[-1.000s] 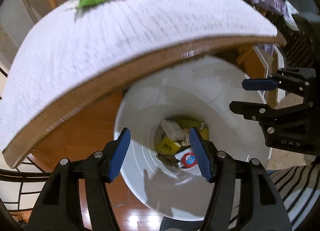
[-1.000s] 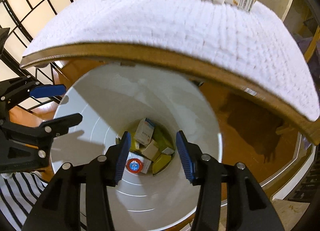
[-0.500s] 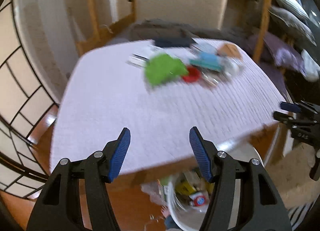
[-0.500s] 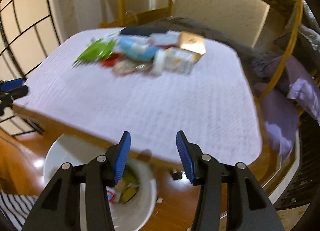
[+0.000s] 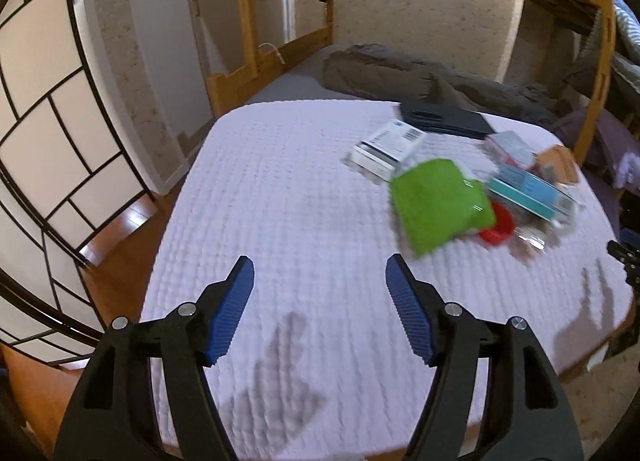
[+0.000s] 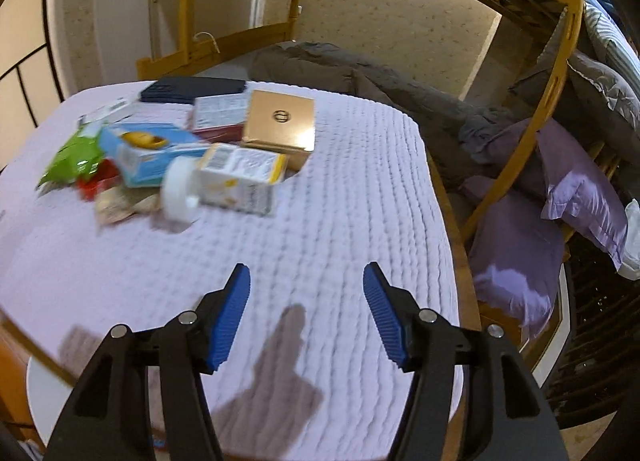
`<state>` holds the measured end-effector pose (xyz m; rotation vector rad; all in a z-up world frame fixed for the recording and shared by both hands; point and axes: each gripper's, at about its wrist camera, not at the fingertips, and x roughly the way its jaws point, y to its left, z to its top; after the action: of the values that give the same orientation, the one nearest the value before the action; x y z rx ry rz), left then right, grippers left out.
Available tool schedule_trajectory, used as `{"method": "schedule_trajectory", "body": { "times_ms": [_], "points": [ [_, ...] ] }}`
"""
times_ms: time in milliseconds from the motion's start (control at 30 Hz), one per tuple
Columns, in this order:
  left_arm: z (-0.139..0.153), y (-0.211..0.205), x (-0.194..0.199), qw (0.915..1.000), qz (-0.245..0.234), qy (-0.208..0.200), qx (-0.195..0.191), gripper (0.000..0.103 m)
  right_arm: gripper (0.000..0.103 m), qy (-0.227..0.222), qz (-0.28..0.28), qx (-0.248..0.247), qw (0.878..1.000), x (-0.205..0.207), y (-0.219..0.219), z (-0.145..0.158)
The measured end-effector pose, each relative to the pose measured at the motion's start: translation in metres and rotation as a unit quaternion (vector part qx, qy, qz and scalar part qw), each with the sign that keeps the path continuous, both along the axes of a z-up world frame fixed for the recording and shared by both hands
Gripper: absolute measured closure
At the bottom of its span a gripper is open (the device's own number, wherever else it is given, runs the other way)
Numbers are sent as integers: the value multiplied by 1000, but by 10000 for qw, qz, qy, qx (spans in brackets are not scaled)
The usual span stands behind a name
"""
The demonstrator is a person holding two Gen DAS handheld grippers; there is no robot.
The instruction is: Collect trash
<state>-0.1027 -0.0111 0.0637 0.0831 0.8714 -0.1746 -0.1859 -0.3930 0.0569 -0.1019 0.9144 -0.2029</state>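
Left tongs point(image 5: 320, 303): empty, jaws opening, nothing between the blue pads; they hang over the bare near part of the counter point(image 5: 280, 201).
Right tongs point(image 6: 306, 311): empty too, jaws opening, above the near right part of the counter, their shadow on the white cloth.
Trash: a loose heap at the far side of the counter, well apart from both tongs.
Green bag point(image 5: 438, 205): at the near left edge of the heap, partly over a red lid point(image 5: 498, 227).
White box point(image 5: 390, 149): just behind the green bag.
Blue carton point(image 6: 148, 151): lying flat in the middle of the heap.
Bottle with white cap point(image 6: 224, 185): on its side, cap toward the camera, blurred.
Gold box point(image 6: 280, 127): flat, behind the bottle.
Dark case point(image 6: 192, 89): at the far edge.
Bin point(image 6: 44, 393): only a white rim shows, below the counter's near left edge in the right view.
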Motion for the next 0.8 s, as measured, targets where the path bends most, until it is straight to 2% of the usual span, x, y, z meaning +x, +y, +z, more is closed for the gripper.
{"method": "schedule_trajectory", "body": {
  "times_ms": [167,333,600,667,700,800],
  "points": [
    [-14,8,34,9994,328,129,-41,32,39,-33,-280,-20,9996,32,-25,-8],
    [-25,18,63,9971,749,155,-62,30,33,-106,-673,287,9973,63,-56,-16],
    [-47,34,90,9915,1258,318,-118,29,23,-9,-984,300,9947,84,-78,-40],
    [-52,35,91,9910,1281,368,-110,25,18,-82,-993,291,9946,83,-79,-42],
    [-53,34,91,9914,1269,319,-80,17,18,-79,-985,338,9945,83,-81,-42],
    [-55,29,91,9925,1179,339,-19,7,11,-41,-1010,411,9940,84,-87,-44]
  ]
}}
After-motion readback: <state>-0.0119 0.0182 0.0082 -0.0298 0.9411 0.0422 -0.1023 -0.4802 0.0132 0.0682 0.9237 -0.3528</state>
